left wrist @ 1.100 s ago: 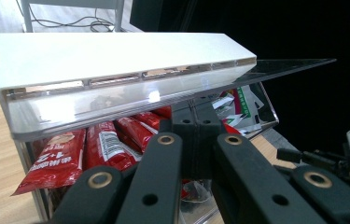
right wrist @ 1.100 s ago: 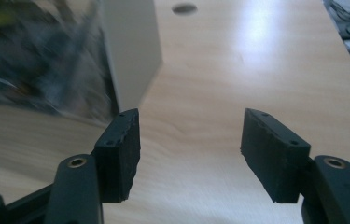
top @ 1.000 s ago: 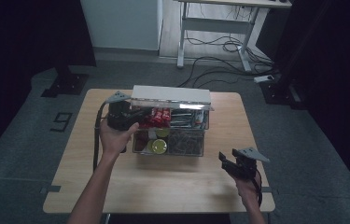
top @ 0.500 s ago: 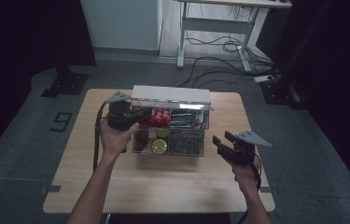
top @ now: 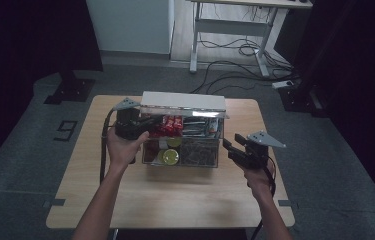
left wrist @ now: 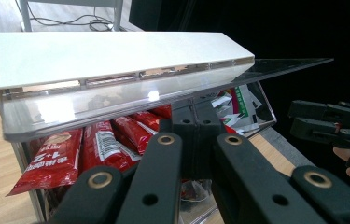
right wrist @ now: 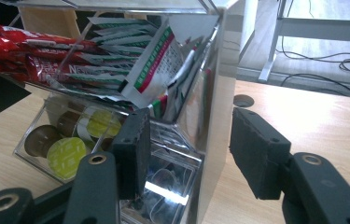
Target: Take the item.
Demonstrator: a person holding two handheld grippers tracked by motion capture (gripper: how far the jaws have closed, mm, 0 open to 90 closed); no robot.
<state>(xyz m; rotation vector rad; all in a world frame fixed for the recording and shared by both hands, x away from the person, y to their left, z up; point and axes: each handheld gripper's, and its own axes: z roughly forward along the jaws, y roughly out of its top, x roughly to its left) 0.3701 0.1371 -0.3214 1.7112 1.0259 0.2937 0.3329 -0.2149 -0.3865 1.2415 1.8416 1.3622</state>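
A clear acrylic organiser box [top: 195,155] with a white lid [top: 182,100] stands at the table's middle. It holds red sachets [top: 170,125], green-and-white sachets [right wrist: 154,65] and yellow-green capsules [top: 170,156]. My left gripper [top: 151,122] is at the box's left end under the lid [left wrist: 102,56], jaws shut together [left wrist: 193,128] beside the red sachets [left wrist: 98,144]. Whether they pinch the clear wall I cannot tell. My right gripper [top: 229,149] is held up at the box's right end. Its jaws [right wrist: 196,154] have just been closing but stand open, with the box's corner [right wrist: 212,140] between the pads and untouched.
The wooden table [top: 175,195] has bare room in front of the box and a round cable hole [right wrist: 243,100] at its far right. Behind the table are a desk frame [top: 225,30], floor cables [top: 235,50] and a black stand base [top: 70,90].
My right gripper has risen from the table's front right edge and moved in to the box's right end, jaws narrower. The left hand and the box have stayed still.
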